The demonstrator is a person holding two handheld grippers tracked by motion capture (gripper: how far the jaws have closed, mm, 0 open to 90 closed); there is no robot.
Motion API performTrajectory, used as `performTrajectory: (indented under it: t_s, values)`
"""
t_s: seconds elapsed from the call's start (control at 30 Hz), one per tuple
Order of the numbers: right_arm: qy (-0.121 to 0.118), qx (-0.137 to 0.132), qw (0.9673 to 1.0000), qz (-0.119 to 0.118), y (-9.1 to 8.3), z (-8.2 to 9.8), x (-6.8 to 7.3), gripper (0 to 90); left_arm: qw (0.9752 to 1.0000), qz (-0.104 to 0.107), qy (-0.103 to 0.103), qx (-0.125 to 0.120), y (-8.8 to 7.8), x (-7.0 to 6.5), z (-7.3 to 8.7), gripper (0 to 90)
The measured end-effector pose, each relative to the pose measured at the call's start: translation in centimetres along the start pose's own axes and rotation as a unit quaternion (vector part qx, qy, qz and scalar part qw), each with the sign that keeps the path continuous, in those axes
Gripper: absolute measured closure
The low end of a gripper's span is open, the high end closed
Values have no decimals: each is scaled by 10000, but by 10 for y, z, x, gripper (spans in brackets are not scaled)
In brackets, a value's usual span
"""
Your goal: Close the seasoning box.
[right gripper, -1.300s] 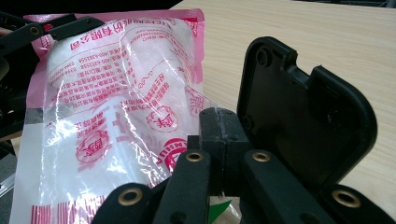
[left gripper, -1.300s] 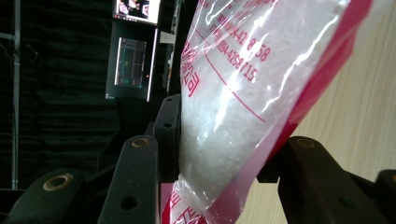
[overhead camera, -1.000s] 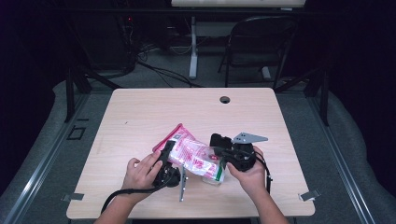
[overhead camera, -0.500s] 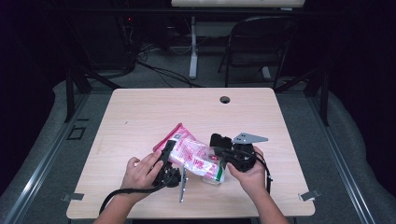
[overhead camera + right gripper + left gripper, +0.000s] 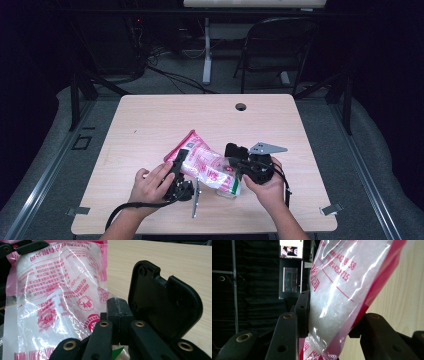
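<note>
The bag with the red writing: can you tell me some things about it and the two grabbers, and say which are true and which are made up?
1. The bag is clear plastic with pink edges and holds something white. True.
2. The left gripper has the bag between its jaws. True.
3. The right gripper stands wide open, away from the bag. False: its jaws are shut together on the bag's clear edge.
4. The bag lies at the far end of the table, by the round hole. False: it is near the person's side, between both hands.
5. A chair stands beyond the table. True.
</note>
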State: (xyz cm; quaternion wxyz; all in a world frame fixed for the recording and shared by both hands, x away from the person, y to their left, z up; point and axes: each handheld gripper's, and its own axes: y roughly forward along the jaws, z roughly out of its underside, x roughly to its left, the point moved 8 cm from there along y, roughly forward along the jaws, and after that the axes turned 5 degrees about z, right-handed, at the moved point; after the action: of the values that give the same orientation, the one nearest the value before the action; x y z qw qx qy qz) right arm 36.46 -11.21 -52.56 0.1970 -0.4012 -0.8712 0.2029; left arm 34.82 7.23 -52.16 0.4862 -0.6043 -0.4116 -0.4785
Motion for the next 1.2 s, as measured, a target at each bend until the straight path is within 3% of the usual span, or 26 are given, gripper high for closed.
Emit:
performTrajectory:
  t_s: [0.4,0.8,1.2]
  values:
    - [16,-14,10000,12,1,1,0,900,9998,-71,199,-57,-2,3,-2,623]
    - [18,-11,10000,39,1,1,0,900,9997,-75,215,-74,-3,4,-4,625]
    - [26,-31,10000,50,1,2,0,900,9992,-153,359,-80,-4,9,-7,629]
